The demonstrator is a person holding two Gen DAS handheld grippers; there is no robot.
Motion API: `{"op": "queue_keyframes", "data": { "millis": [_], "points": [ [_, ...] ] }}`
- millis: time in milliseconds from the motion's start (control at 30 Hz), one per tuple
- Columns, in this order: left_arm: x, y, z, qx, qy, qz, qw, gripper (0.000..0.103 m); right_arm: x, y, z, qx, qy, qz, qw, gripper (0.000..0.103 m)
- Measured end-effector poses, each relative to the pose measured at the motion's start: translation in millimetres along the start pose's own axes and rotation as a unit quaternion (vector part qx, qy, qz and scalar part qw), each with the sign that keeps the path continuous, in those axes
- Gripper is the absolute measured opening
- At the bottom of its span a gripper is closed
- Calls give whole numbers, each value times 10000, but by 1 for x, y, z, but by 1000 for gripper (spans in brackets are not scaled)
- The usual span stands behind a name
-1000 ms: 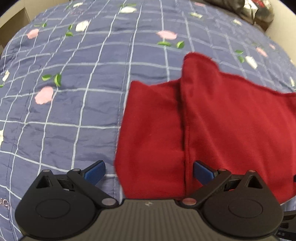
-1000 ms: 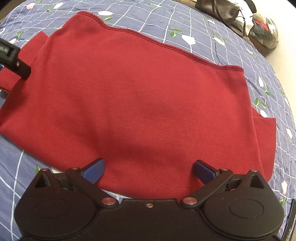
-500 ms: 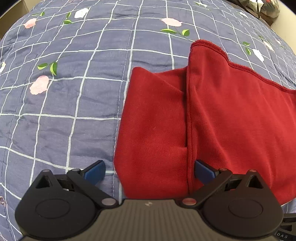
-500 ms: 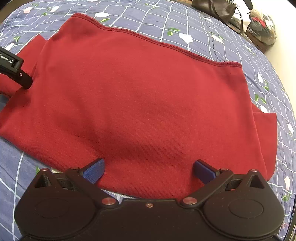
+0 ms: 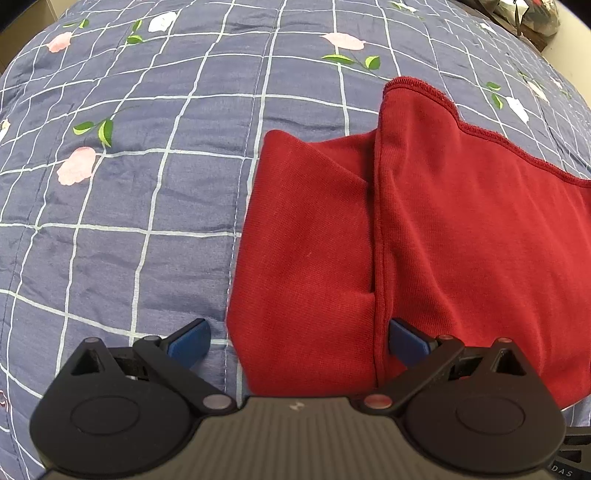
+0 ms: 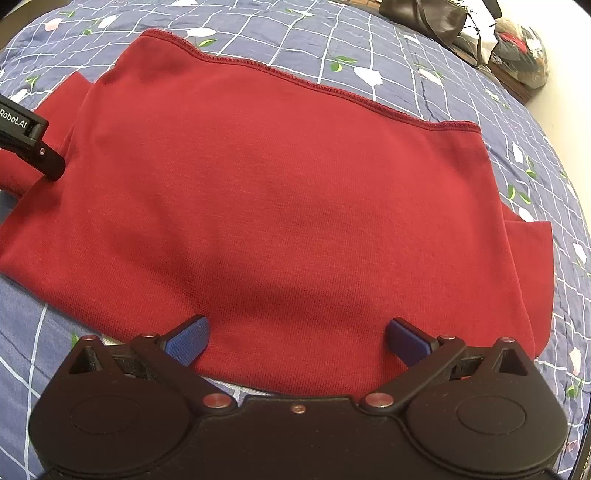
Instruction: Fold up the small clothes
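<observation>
A red knit garment (image 6: 288, 206) lies flat on the bed, folded over itself, its stitched hem running along the far edge. In the left wrist view its left end (image 5: 314, 258) shows a lower layer sticking out from under the top layer. My left gripper (image 5: 297, 338) hovers open over that left end, blue pads spread wide, nothing between them. My right gripper (image 6: 297, 338) is open above the garment's near edge, holding nothing. The black body of the left gripper (image 6: 26, 144) shows at the left edge of the right wrist view.
The bed is covered by a blue checked quilt (image 5: 129, 203) with pink flowers. A dark bag (image 6: 424, 18) and a bundle of things (image 6: 521, 51) lie at the far right edge of the bed, beside a pale wall.
The left gripper has shifted slightly, so the garment's left end sits a little more centred between its fingers. The right gripper has barely moved. Both stay open.
</observation>
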State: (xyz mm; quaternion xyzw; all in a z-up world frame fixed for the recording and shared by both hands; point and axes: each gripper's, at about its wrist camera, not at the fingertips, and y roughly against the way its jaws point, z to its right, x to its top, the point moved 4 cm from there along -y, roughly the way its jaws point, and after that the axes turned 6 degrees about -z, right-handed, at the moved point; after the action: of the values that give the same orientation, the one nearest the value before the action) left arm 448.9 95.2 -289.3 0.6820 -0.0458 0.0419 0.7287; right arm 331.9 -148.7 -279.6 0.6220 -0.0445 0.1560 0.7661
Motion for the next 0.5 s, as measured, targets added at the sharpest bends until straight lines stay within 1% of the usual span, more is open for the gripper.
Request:
{"op": "queue_keyframes", "data": {
  "millis": [300,433,500],
  "points": [
    [-1,-2,-3,-58,59,-14,10000,103,1,0,1,9,-51,-38,10000,102],
    [0,-2,-5,-73,72,-84,9999,103,3,-1,3,59,-33,-98,9999,102],
    [2,-1,-6,-56,162,-128,9998,103,5,-2,3,88,-33,-151,9998,102]
  ]
}}
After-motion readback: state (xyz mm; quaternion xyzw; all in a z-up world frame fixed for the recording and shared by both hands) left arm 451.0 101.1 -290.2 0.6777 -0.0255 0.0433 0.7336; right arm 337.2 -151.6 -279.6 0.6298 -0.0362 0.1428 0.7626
